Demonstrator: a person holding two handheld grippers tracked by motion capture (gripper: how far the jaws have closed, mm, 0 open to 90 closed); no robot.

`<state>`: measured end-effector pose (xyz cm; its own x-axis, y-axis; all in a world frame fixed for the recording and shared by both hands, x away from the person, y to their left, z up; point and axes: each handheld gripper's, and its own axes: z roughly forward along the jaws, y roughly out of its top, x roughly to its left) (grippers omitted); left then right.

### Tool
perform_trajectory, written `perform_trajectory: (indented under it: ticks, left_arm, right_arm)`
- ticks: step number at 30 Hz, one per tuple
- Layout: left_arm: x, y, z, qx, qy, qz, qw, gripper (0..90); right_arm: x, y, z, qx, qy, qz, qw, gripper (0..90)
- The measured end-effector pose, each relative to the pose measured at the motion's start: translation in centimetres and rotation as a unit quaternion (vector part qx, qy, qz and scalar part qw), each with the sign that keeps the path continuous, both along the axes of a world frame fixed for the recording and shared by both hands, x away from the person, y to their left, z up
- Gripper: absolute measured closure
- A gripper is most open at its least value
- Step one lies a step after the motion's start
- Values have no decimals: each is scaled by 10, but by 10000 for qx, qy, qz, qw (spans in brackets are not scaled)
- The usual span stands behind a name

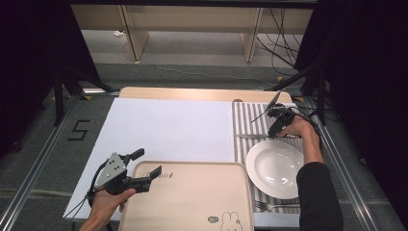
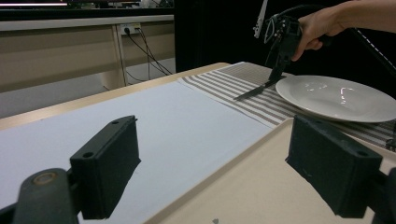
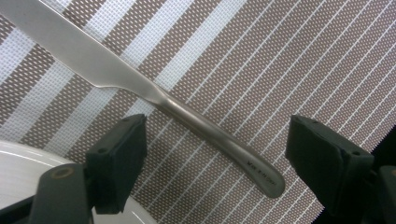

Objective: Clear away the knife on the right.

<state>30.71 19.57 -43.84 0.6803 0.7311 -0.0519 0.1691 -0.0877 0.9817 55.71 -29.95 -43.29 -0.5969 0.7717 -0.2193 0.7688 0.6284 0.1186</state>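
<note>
A steel table knife [image 3: 187, 114] lies on the striped placemat [image 3: 280, 56], its handle end between the jaws of my right gripper [image 3: 219, 140]. The jaws stand wide on either side of the handle and the pads do not touch it, so the gripper is open. In the high view the right gripper [image 1: 275, 130] points down at the knife [image 1: 255, 137], just behind the white plate [image 1: 274, 166]. My left gripper [image 1: 144, 168] hovers open over the near-left corner of the beige tray [image 1: 187, 197], with nothing between its jaws [image 2: 215, 172].
A fork [image 1: 274, 206] lies on the placemat in front of the plate. A white sheet [image 1: 163, 130] covers the table's left and middle. The tray carries a small rabbit print. The table's edges drop to a dark floor with rails on both sides.
</note>
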Motion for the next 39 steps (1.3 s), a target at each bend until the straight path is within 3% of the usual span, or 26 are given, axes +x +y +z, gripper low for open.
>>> perform_trajectory:
  ticks: [8,23,24,39]
  left_arm:
    - [0,0,-1,4,28,11,10000,159]
    - [0,0,0,25,4,32,10000,160]
    - [0,0,0,35,9,28,10000,161]
    - [0,0,0,35,0,28,10000,162]
  right_arm:
    - [2,0,-6,-63,126,103,9998,265]
    - [3,-1,-14,-213,220,3,9995,346]
    - [4,-1,-14,-226,208,106,9995,356]
    - [4,0,-18,-177,253,150,9994,395]
